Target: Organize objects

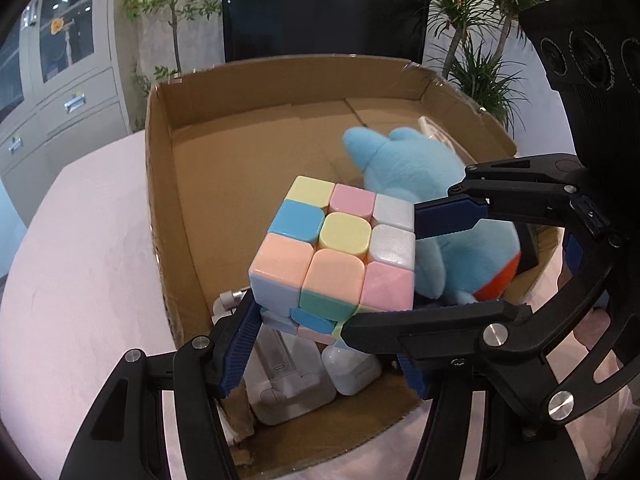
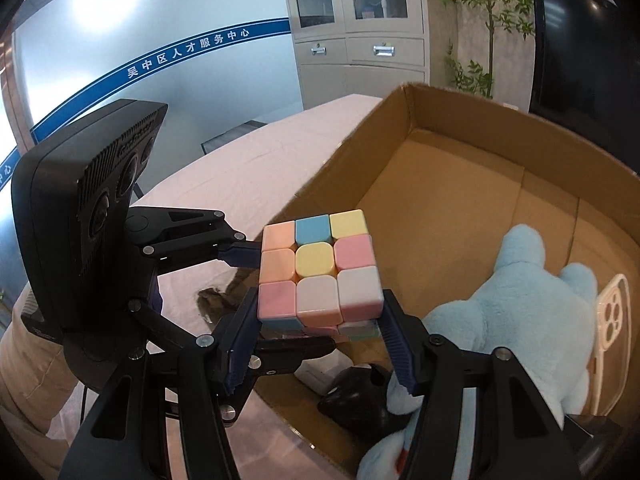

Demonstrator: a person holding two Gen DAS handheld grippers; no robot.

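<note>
A pastel puzzle cube hangs over the open cardboard box; it also shows in the right wrist view. Both grippers are shut on it. My left gripper clamps its lower sides from the near edge. My right gripper clamps its other two sides; in the left wrist view it reaches in from the right. A blue plush toy lies in the box right behind the cube, also in the right wrist view.
Inside the box are a white charger and white earbud case under the cube, a clear phone case and a black object. The box stands on a pink tablecloth. Cabinets, plants and a screen stand behind.
</note>
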